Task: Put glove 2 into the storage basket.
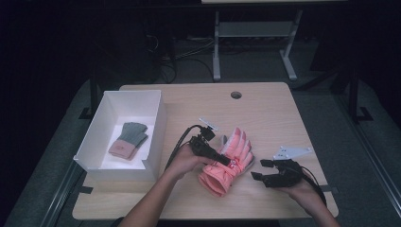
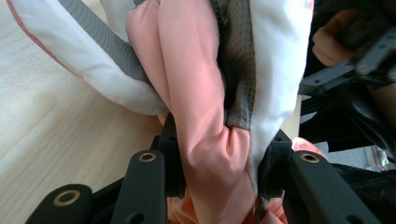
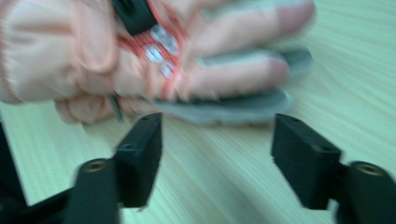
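Pink glove (image 1: 227, 163) sits pinched in the left tongs (image 2: 219, 172); right tongs (image 3: 217, 156) gape empty beside it.

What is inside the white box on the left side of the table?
Inside the white box lies one grey-green knit glove with a pink cuff, flat on the bottom. The box's near wall hides the strip of floor right behind it, so anything there can't be seen.

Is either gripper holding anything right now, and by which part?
The left gripper pinches the pink glove by bunched fabric near its middle. The right gripper is open, holding nothing.
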A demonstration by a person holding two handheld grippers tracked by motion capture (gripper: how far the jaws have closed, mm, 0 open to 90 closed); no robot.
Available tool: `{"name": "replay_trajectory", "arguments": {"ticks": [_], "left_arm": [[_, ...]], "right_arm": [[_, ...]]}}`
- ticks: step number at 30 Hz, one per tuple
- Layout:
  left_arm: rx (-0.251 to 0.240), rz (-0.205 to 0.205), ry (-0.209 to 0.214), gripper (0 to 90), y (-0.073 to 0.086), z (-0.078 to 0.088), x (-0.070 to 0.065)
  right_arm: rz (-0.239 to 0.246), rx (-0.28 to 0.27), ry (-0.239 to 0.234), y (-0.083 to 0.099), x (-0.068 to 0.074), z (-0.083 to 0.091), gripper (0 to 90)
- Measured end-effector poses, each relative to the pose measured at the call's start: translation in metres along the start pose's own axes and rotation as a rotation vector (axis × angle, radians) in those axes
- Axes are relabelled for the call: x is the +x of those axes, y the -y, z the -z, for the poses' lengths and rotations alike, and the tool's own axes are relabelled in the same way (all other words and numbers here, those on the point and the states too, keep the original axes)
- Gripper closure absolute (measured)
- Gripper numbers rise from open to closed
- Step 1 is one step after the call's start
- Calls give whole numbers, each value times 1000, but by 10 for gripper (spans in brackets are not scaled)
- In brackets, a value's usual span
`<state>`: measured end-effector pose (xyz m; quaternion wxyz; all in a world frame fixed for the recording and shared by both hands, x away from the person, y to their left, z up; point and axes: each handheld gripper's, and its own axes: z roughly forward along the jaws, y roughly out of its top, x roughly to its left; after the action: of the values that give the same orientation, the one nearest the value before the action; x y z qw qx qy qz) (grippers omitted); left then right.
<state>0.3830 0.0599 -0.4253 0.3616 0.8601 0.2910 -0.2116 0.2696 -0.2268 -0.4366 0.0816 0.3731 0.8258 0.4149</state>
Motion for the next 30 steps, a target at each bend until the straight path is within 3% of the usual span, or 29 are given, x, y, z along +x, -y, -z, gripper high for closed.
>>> {"name": "replay_trajectory", "arguments": {"ticks": [4,7,23,30], "left_arm": [[-14,-6,-33,616,-5,14,-9],[-24,-11,-61,616,-10,27,-19],[-77,-51,-162,613,-31,107,-53],[-111,-53,-223,613,-33,148,-59]], "right_arm": [[-20,18,31,5,-2,-4,164],[-18,19,37,5,-5,-7,137],[-36,28,46,12,-12,-15,132],[-38,32,43,13,-13,-16,131]]}}
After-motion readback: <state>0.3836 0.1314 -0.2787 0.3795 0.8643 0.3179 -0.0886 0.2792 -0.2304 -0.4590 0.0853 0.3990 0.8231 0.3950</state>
